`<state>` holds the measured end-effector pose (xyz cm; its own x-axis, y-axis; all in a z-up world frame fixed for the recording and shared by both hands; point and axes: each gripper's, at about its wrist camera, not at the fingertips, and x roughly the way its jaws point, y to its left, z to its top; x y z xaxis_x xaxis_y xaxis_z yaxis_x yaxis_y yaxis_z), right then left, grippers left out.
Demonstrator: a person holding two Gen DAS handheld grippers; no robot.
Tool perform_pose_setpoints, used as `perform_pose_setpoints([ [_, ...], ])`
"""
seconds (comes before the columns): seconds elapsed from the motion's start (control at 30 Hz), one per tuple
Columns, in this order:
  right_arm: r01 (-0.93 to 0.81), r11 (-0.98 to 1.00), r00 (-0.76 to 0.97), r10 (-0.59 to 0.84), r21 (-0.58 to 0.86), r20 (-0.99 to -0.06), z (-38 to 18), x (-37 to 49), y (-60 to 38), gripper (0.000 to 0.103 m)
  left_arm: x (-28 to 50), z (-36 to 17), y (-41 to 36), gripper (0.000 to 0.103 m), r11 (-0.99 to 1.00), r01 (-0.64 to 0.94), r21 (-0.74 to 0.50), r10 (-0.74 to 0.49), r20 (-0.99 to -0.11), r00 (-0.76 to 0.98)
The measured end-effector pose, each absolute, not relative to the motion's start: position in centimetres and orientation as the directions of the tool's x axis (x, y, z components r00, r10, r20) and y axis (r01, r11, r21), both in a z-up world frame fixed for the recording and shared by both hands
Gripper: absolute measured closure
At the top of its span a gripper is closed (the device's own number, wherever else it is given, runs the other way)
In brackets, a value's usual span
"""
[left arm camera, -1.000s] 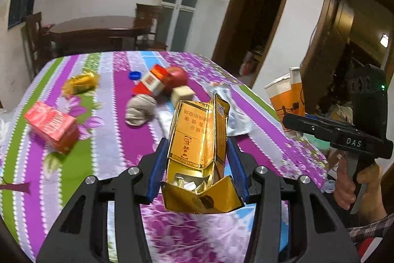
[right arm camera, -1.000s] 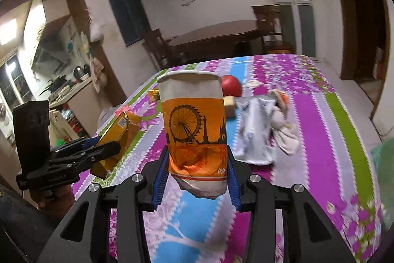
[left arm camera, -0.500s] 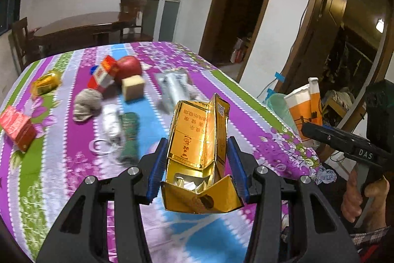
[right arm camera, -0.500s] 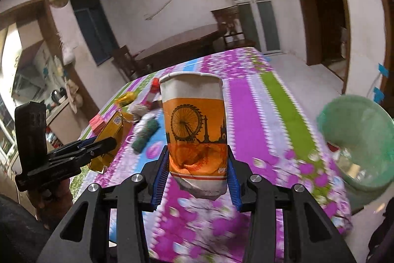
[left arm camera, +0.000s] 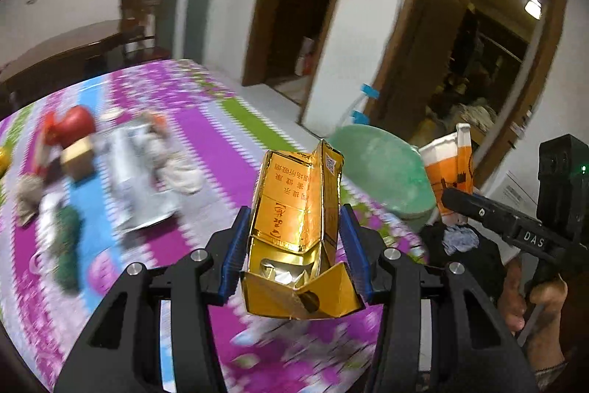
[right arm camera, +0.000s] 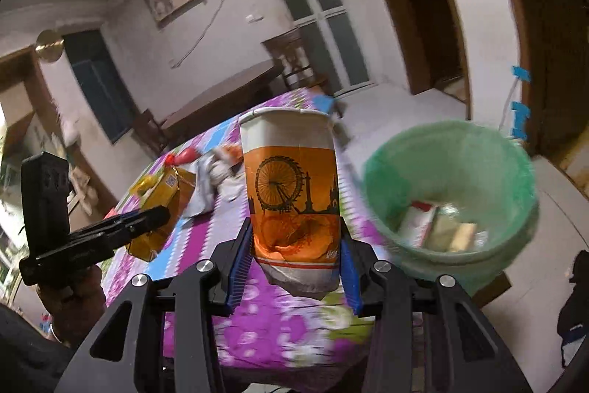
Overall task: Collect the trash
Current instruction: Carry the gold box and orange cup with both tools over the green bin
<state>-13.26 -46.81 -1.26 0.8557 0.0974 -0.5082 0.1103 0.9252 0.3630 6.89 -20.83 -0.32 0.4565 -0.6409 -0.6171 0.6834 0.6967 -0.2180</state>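
1. Against the frames half a second ago, both views have swung toward the green bin [right arm camera: 451, 197]: in the right wrist view it has grown from a shape at the edge to a large open mouth just right of the cup, with boxes and wrappers visible inside.
2. In the left wrist view the bin [left arm camera: 383, 172] now shows beyond the gold box, where before only a sliver showed; the litter on the counter [left arm camera: 206, 142] has slid to the left and is blurred.
3. The left tool [left arm camera: 294, 245] is clamped on the gold cigarette box [left arm camera: 298, 220], its blue pads pressed to both long sides (the torn end faces the camera, foil showing inside).
4. The right tool [right arm camera: 294, 245] grips the orange paper cup [right arm camera: 291, 194] upright, pads against its lower, crumpled part.
5. The cup hangs over the counter's near edge [right arm camera: 265, 326], just left of the bin.
6. The gold box [right arm camera: 162, 205] sits further left, over the striped cloth, held in the left tool [right arm camera: 147, 220].
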Motion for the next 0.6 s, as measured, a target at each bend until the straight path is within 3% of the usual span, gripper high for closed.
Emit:
perform_pose_setpoints([
  [0.27,0.274,0.900,0.838,-0.050,0.339,-0.544,-1.4,-15.5,-55.7,0.059,7.6,-0.2,-29.7,0.056,0.593,0.793,-0.141,-0.674,-0.625,0.393],
  [0.6,0.380,0.835,0.783,-0.060,0.399,-0.619,-4.6,-14.3,-63.6,0.059,11.8,-3.5,-39.4,0.056,0.530,0.837,-0.139,-0.638,-0.715,0.286],
])
